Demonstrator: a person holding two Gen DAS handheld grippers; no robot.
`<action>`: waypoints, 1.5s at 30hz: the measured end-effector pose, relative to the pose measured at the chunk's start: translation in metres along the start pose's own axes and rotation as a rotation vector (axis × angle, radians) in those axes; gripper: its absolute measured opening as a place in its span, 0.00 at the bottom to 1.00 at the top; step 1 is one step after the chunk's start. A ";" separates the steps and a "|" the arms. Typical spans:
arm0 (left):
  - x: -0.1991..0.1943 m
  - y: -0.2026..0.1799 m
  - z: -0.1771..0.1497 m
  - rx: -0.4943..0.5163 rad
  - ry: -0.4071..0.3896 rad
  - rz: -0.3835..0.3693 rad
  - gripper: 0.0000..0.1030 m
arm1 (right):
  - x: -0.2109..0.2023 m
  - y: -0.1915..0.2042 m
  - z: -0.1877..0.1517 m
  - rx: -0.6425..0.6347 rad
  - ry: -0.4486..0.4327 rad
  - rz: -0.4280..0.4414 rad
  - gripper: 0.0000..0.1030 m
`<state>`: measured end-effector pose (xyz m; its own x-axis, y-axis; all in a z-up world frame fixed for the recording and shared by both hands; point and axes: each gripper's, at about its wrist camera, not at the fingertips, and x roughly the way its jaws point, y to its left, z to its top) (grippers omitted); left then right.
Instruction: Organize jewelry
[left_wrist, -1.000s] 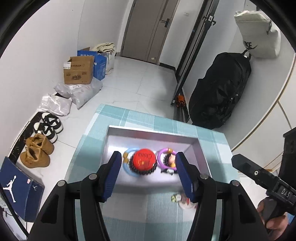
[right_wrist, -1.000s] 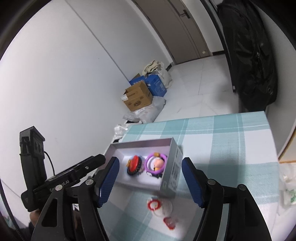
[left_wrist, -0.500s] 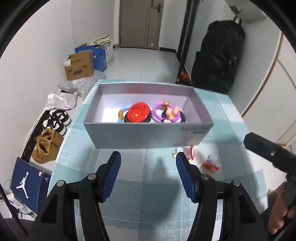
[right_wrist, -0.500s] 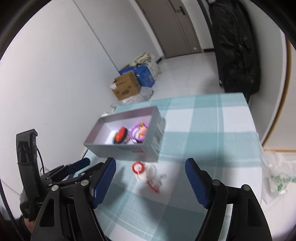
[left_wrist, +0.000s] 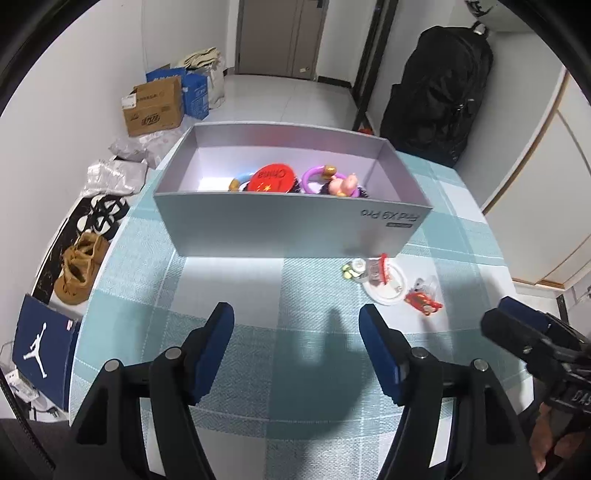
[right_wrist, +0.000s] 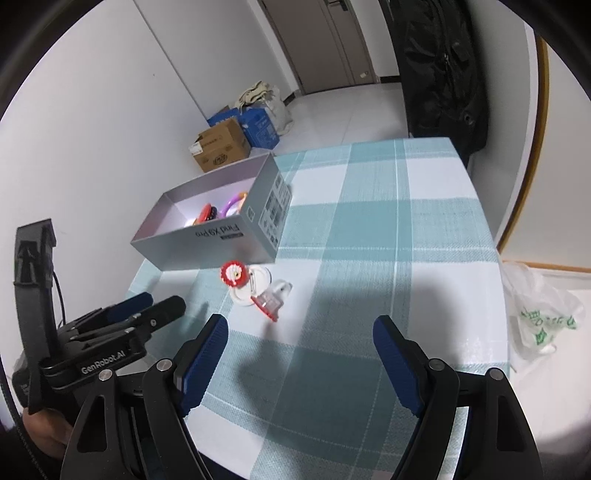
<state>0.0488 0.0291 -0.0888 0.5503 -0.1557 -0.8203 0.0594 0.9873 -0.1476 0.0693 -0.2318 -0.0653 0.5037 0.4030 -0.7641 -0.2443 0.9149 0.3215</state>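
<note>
A grey open box (left_wrist: 295, 225) (right_wrist: 207, 240) stands on the teal checked tablecloth (left_wrist: 258, 295). Inside lie a red round piece (left_wrist: 272, 179) and a purple ring with a pink figure (left_wrist: 340, 182). In front of the box, a white ring with red and clear trinkets (left_wrist: 384, 280) (right_wrist: 251, 284) and a small red charm (left_wrist: 423, 301) lie loose on the cloth. My left gripper (left_wrist: 297, 325) hovers over bare cloth short of the box, its jaws opening with nothing between them. My right gripper (right_wrist: 301, 334) is near the trinkets, jaws opening wide and empty.
The table's left edge drops to a floor with shoes (left_wrist: 79, 269), bags and cardboard boxes (left_wrist: 153, 107). A black bag (left_wrist: 439, 96) leans by the far wall. A plastic bag (right_wrist: 539, 317) lies off the table's right edge.
Both grippers pulled back from over the box toward the near side of the table and lowered. Their jaws spread wider. The box and trinkets stayed put.
</note>
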 end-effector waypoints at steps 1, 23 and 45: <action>-0.002 -0.001 0.000 0.002 -0.007 -0.005 0.65 | 0.000 0.001 -0.001 -0.006 -0.004 -0.003 0.79; 0.005 0.026 0.000 -0.083 0.053 -0.065 0.72 | 0.035 0.027 0.005 -0.081 0.018 0.037 0.50; 0.004 0.018 0.008 -0.075 0.028 -0.235 0.71 | 0.044 0.025 0.013 -0.085 0.033 0.012 0.20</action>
<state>0.0592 0.0466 -0.0904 0.5053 -0.3826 -0.7735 0.1206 0.9189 -0.3757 0.0961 -0.1914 -0.0838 0.4730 0.4114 -0.7792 -0.3203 0.9041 0.2829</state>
